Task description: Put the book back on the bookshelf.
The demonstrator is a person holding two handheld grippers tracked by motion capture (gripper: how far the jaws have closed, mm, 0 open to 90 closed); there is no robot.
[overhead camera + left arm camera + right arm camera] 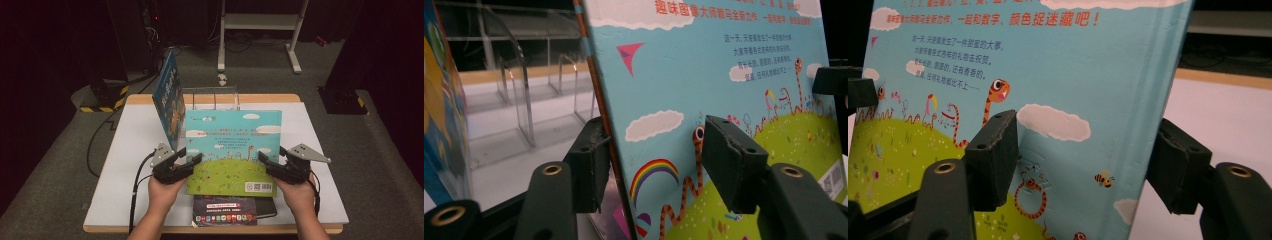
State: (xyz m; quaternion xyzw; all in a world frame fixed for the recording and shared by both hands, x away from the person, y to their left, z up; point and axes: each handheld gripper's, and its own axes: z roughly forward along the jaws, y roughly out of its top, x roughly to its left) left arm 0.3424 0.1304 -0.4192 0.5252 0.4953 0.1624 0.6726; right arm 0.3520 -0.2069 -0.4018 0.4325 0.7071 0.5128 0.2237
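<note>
A light blue picture book point(232, 150) with a green hill and a barcode stands tilted up above the table, its back cover facing me. My left gripper point(190, 157) grips its left edge, the spine side, and my right gripper point(270, 158) its right edge. In the left gripper view the book point(724, 75) runs slantwise through the left gripper point(649, 145), one pad behind the spine and the other on the cover. The right gripper view shows the same for the right gripper point(1088, 145) on the book point(1063, 65): one pad on the cover, one behind the edge.
A second blue book point(169, 97) stands leaning at the back left by a clear acrylic rack point(214, 97). A dark book point(227, 210) lies flat at the table's front edge under the raised one. The white table top point(125, 150) has bare room left and right.
</note>
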